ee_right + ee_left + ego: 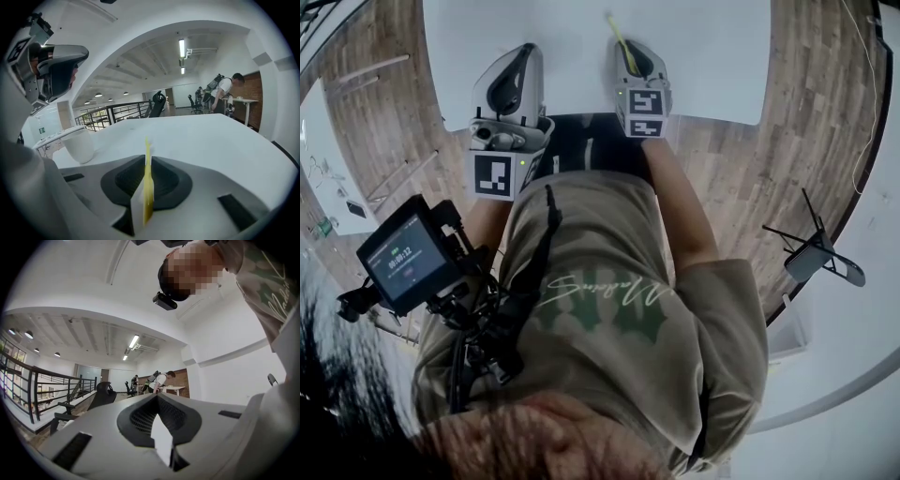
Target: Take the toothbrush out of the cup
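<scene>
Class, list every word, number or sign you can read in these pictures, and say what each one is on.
Device screen: timer-like digits, too small to read surely.
Shirt: green script word, upside down, unreadable.
Marker cubes: square patterns only, no words.
Green wall sign: too small.

Held out side by side: left gripper point(521, 54) level, jaws together (nothing between them); right gripper point(630, 49) tipped slightly downward, jaws pinching the yellow toothbrush point(148, 187), right forearm point(686, 211) extended behind it

Monitor screen point(405, 258), 8 o'clock: small timer-style digits, not surely readable; T-shirt point(600, 292), centre: green cursive lettering, illegible
</scene>
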A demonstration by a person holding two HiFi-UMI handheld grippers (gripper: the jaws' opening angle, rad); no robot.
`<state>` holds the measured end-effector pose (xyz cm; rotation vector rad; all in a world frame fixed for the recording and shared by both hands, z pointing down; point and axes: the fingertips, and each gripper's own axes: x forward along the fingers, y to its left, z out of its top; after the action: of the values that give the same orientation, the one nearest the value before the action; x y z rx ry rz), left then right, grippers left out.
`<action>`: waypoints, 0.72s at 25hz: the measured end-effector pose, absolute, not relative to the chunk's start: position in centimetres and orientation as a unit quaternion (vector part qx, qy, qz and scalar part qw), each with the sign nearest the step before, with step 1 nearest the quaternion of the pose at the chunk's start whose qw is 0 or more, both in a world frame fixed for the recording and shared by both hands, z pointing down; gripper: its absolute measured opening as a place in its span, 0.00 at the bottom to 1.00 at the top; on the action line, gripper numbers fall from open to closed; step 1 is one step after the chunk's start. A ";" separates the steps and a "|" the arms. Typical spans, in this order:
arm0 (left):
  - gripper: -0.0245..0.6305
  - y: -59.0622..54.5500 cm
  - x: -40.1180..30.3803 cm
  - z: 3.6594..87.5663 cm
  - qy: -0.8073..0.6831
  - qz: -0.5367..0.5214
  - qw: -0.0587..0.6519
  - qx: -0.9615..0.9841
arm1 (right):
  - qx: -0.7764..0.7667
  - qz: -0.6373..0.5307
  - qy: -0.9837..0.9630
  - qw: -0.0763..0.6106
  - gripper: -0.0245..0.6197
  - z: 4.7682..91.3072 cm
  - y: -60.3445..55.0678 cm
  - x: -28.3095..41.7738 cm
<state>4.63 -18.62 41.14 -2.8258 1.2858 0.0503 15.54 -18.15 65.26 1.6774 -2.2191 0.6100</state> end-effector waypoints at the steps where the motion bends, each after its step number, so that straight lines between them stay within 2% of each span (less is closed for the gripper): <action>1: 0.02 -18.7 4.6 41.2 0.415 0.016 0.015 -0.910 | 0.584 0.212 -0.770 0.147 0.12 65.3 -18.1 15.6; 14: 0.02 -18.2 4.8 40.9 0.409 0.006 0.039 -0.912 | 0.590 0.203 -0.767 0.150 0.16 65.3 -18.0 15.8; 18: 0.02 -18.4 5.0 41.1 0.413 0.009 0.018 -0.910 | 0.604 0.203 -0.759 0.131 0.16 64.8 -17.9 16.9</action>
<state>5.03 -18.45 41.08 -2.8274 1.2830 0.0275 16.92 -17.90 64.76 1.7533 -2.2047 0.5896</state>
